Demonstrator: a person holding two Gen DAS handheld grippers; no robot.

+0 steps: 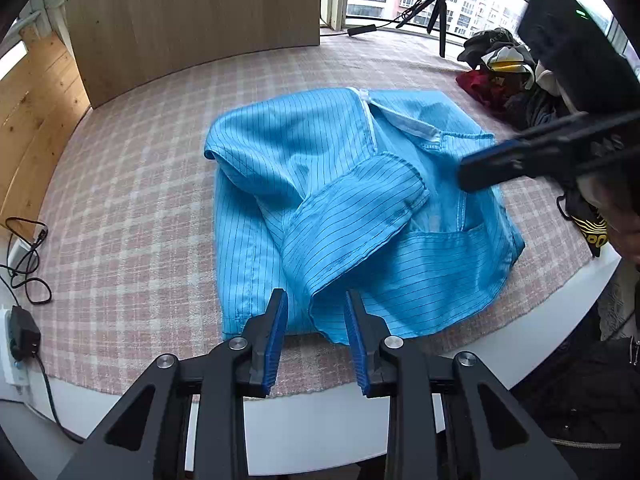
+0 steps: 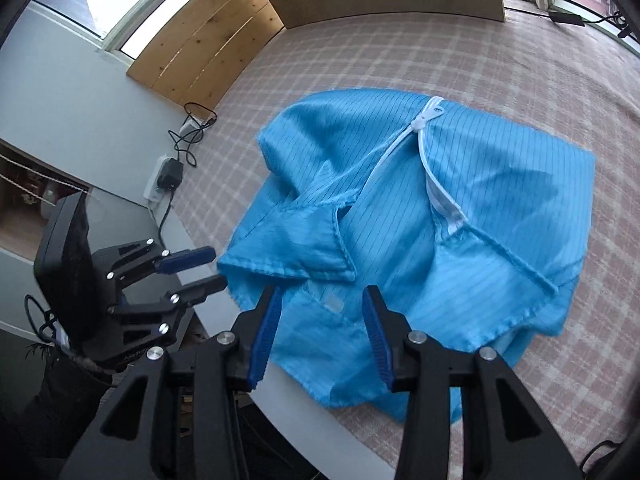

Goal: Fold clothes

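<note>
A light blue jacket [image 1: 344, 208] with thin dark stripes and a white zipper [image 2: 404, 148] lies crumpled on the pink checked tablecloth [image 1: 132, 216]. One sleeve [image 1: 352, 224] is folded across its body. My left gripper [image 1: 316, 300] hovers open at the near hem, with nothing between its blue pads. In the right wrist view the same left gripper [image 2: 200, 270] sits open just off the jacket's left corner. My right gripper [image 2: 322, 300] stands open above the jacket's near edge, where a corner reaches the white table rim [image 2: 288, 392]. In the left wrist view the right gripper [image 1: 472, 172] shows blurred over the jacket's right side.
A pile of other clothes [image 1: 508, 76] lies at the back right, near a tripod [image 1: 436, 12]. A wooden panel [image 1: 192, 12] stands behind the table. A power strip with cables [image 1: 20, 336] sits at the left edge. A black and yellow bag [image 1: 592, 228] lies at the right.
</note>
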